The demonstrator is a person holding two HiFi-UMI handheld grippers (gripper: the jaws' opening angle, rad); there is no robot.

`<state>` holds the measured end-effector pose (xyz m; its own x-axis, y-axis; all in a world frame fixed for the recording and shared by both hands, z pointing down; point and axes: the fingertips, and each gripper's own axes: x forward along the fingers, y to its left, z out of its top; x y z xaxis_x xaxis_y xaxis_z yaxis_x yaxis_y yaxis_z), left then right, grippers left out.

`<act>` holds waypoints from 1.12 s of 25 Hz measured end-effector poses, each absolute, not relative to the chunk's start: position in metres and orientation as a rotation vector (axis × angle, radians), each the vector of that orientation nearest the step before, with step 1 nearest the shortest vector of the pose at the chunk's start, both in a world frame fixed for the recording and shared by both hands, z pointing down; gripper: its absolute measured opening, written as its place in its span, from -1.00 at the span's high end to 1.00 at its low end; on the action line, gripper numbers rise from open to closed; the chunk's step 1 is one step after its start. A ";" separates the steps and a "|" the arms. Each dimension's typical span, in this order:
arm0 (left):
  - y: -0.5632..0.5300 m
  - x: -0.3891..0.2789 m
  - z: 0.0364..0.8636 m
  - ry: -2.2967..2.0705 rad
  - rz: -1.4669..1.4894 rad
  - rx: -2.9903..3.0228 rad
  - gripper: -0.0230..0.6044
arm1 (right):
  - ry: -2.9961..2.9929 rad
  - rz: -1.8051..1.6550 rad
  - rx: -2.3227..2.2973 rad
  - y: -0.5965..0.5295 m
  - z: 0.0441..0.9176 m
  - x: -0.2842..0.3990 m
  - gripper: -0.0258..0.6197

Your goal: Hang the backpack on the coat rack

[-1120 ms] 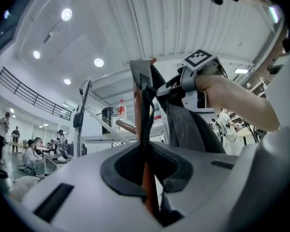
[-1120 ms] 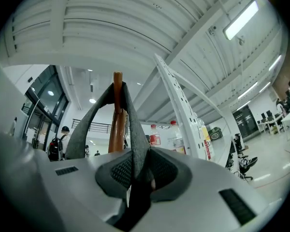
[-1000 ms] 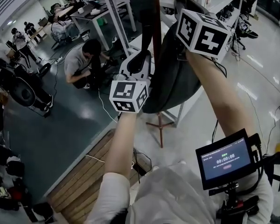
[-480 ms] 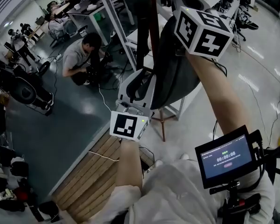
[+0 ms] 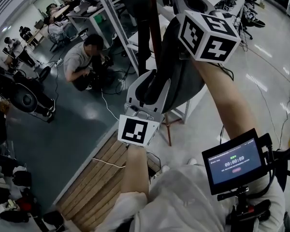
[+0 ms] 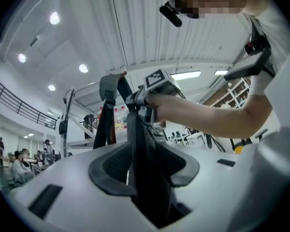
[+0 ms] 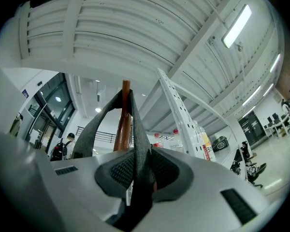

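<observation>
The left gripper [image 6: 143,172] is clamped on a dark fold of the backpack [image 5: 182,76]; its jaws are nearly together, with the fabric filling the gap. The right gripper [image 7: 137,174], raised higher, pinches the grey strap [image 7: 135,122], which loops over the top of the rack's brown pole [image 7: 121,129]. The backpack hangs against that pole, between both grippers. In the head view its top is hidden behind the right marker cube [image 5: 208,29], and the rack's upper end is cut off by the frame.
</observation>
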<state>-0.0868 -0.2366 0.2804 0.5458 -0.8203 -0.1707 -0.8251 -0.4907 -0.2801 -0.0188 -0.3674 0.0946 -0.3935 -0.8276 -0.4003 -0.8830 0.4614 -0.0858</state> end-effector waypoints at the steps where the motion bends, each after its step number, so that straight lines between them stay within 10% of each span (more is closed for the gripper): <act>1: -0.240 -0.084 0.282 1.352 0.019 -2.461 0.49 | 2.327 0.205 -1.439 -0.367 0.094 -0.019 0.77; 28: -0.234 -0.105 0.307 1.483 0.265 -2.422 0.64 | 2.341 0.006 -0.806 -0.224 0.237 0.058 0.71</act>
